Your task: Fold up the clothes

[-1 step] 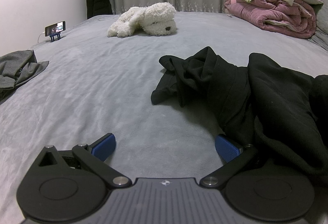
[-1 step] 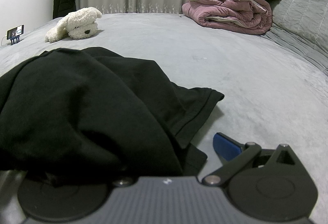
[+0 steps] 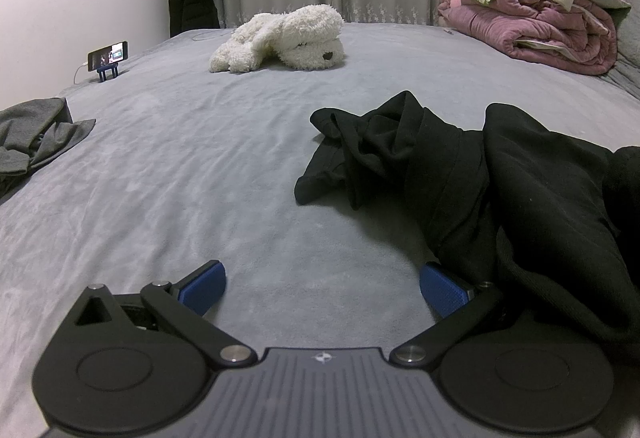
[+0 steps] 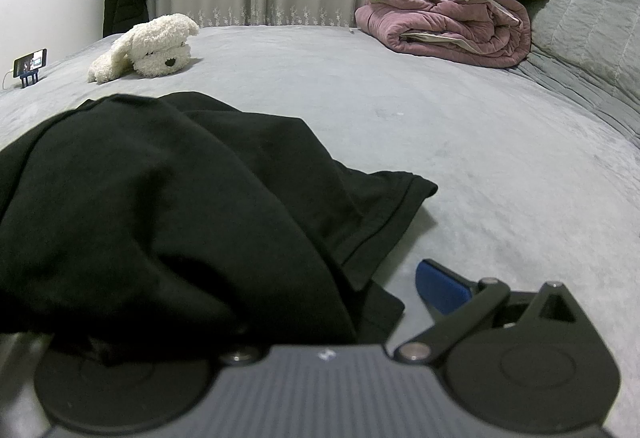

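A crumpled black garment [image 3: 520, 189] lies on the grey bed [image 3: 200, 177], to the right in the left wrist view. My left gripper [image 3: 322, 288] stands open low over the bed, with only bare bedcover between its blue pads [image 3: 202, 288]. The garment's edge drapes against the outside of its right finger. In the right wrist view the same black garment [image 4: 160, 205] fills the left half and covers my right gripper's left finger. My right gripper [image 4: 320, 294] is open. Its right blue pad [image 4: 438, 288] is spread wide, and a hem of the cloth lies between the jaws.
A white plush dog [image 3: 288, 37] lies farther up the bed. A pile of pink quilt and clothes [image 3: 532, 9] sits at the far right. A grey garment [image 3: 32, 137] lies at the left edge. A phone on a stand [image 3: 107, 57] is near the wall.
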### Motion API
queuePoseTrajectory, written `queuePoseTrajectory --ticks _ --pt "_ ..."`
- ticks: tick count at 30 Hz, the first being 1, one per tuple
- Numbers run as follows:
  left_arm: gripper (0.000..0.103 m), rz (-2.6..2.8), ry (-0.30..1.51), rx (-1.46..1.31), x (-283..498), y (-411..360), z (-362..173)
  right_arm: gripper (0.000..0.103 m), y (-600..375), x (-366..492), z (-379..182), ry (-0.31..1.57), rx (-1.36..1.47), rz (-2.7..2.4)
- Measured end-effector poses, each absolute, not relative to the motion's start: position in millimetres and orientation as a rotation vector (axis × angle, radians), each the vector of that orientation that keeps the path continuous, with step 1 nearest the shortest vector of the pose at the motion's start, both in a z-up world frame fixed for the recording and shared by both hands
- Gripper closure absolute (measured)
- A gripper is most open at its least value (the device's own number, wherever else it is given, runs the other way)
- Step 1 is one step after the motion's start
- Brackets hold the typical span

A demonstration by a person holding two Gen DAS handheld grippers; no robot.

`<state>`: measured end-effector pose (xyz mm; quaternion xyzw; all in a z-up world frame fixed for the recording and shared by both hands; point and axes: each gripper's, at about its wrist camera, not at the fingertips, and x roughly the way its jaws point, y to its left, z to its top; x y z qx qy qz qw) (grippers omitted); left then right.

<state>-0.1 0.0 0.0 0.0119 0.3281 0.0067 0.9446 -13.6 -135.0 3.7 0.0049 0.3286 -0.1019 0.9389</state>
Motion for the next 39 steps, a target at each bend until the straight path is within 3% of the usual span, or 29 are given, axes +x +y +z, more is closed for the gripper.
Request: queuePoseTrajectory --ticks 39 --pt "0.000 0.028 0.673 0.019 -0.4 -0.1 0.5 0.000 -135.4 -9.6 1.6 0.671 0.000 -0.214"
